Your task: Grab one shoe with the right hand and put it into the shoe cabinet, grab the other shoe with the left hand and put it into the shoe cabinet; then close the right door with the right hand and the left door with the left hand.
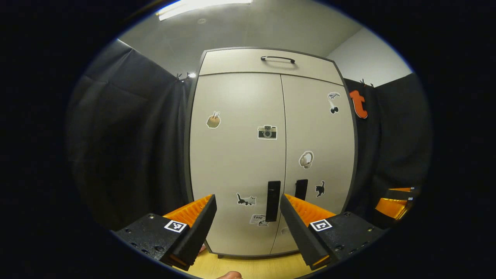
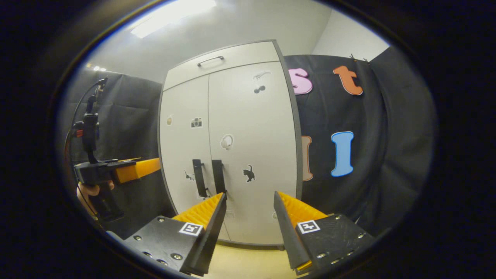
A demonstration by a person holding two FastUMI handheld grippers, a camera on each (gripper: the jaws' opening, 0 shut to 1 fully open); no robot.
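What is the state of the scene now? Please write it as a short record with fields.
cabinet: shoe cabinet stands upright against the black cloth wall
left door: shut
right door: shut
door handles: two dark vertical handles beside the centre seam
top panel: one curved handle
left gripper: open, empty, facing the doors
right gripper: open, empty, facing the doors
floor: yellow wooden floor under the cabinet

Pale wooden floor (image 1: pixel 248 267), a narrow strip at the bottom of the left gripper view, again under the cabinet in the right gripper view. Directly on it: the cabinet (image 1: pixel 271 155), upright, raised slightly on short dark feet at its base. Both doors flush and shut. Just beside the cabinet on either side, black cloth (image 1: pixel 128 147) hanging down toward the floor.
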